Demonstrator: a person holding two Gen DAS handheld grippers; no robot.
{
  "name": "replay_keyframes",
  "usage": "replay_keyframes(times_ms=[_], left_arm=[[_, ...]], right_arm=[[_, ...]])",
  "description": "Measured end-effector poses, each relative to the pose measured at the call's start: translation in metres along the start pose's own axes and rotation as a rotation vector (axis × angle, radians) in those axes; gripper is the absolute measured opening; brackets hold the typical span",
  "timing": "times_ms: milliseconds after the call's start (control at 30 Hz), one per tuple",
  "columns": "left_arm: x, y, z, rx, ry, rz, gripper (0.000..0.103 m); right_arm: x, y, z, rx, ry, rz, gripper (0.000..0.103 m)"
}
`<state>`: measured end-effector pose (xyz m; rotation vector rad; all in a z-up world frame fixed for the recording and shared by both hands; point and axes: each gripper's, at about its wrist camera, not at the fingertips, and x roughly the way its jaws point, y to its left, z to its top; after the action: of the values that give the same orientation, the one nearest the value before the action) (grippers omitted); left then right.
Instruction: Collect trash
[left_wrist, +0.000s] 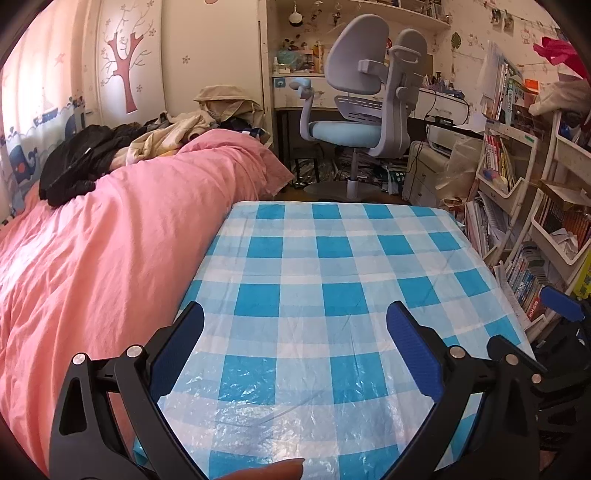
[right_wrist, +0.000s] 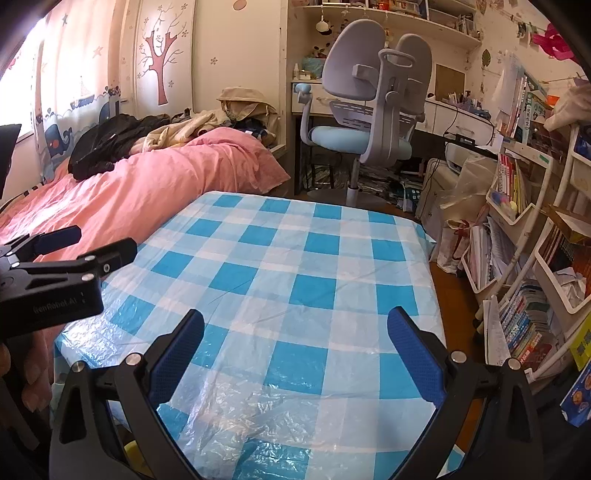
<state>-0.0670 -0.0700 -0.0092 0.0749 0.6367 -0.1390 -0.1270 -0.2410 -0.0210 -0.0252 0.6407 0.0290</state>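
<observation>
Glossy crinkled plastic tablecloth (left_wrist: 332, 280)

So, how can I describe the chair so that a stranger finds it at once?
Look past the far edge of the checked table, in front of the desk. The chair stands there on one pole. Only it has a grey split back and a light blue seat.

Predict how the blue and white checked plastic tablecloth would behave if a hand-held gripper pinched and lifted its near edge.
The blue and white checked plastic tablecloth would probably go floppy and drape, since its crinkled near part looks like thin film. It likely weighs little, so it may slide over the table when pushed. Its glossy sheen suggests a slippery surface, so the pads might lose it.
</observation>
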Motion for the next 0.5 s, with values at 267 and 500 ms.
replay_keyframes(times_ms=[267, 500], left_arm=[[-0.0035, -0.0064, -0.0032, 0.049, -0.008, -0.004, 0.096], [-0.0053, 0.0012, -0.0055, -0.002, -0.02, -0.031, 0.096]], right_arm=[[0.0026, 0.0033, -0.0017, -0.005, 0.014, -0.004, 0.095], [0.0089, 0.0013, -0.0046, -0.002, 0.037, -0.018, 0.095]])
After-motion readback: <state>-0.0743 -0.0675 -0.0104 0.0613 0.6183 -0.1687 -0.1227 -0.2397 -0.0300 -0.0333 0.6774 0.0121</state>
